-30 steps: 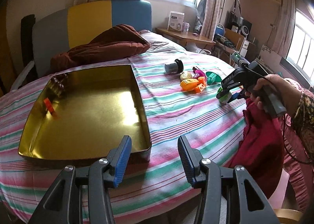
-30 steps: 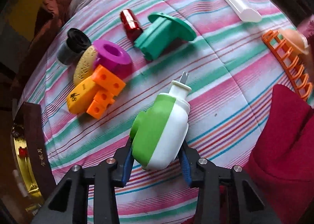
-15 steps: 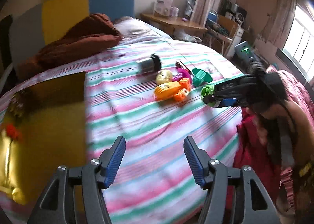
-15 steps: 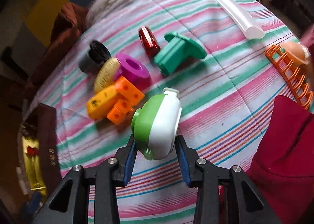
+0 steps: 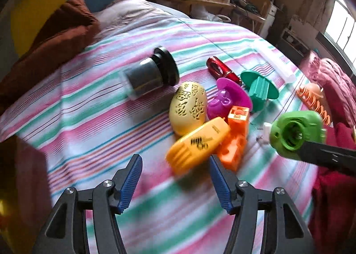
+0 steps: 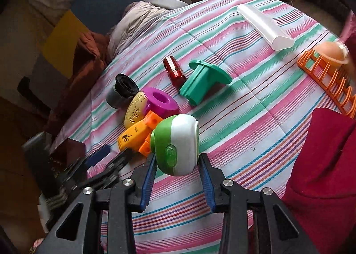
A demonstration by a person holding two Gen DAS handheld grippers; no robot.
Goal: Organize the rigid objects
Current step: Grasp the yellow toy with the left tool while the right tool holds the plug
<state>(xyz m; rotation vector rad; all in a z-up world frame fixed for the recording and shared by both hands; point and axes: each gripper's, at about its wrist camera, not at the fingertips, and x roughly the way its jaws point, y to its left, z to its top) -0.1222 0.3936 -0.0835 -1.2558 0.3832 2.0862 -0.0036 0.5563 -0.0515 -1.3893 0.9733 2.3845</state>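
My right gripper (image 6: 178, 158) is shut on a green and white device (image 6: 175, 145), held just above the striped cover; the same device (image 5: 296, 131) shows at the right of the left wrist view. My left gripper (image 5: 175, 165) stands open and empty, its tips just short of a yellow-orange piece (image 5: 198, 145). That piece lies in a pile with orange blocks (image 5: 235, 138), a yellow egg shape (image 5: 188, 107), a purple ring (image 5: 227, 98) and a grey and black cylinder (image 5: 151, 76). Behind them lie a red cylinder (image 5: 222, 70) and a teal flanged part (image 5: 260, 89).
A corner of the dark tin (image 6: 69, 149) shows at the left. An orange rack (image 6: 329, 80) and a white tube (image 6: 264, 27) lie at the far right. Red cloth (image 6: 322, 176) covers the near right; a brown blanket (image 5: 51, 42) sits at the back left.
My left gripper has swung right from over the gold tin to the toy pile, with its jaws wider. The green and white device has tipped in my right gripper and risen a little.
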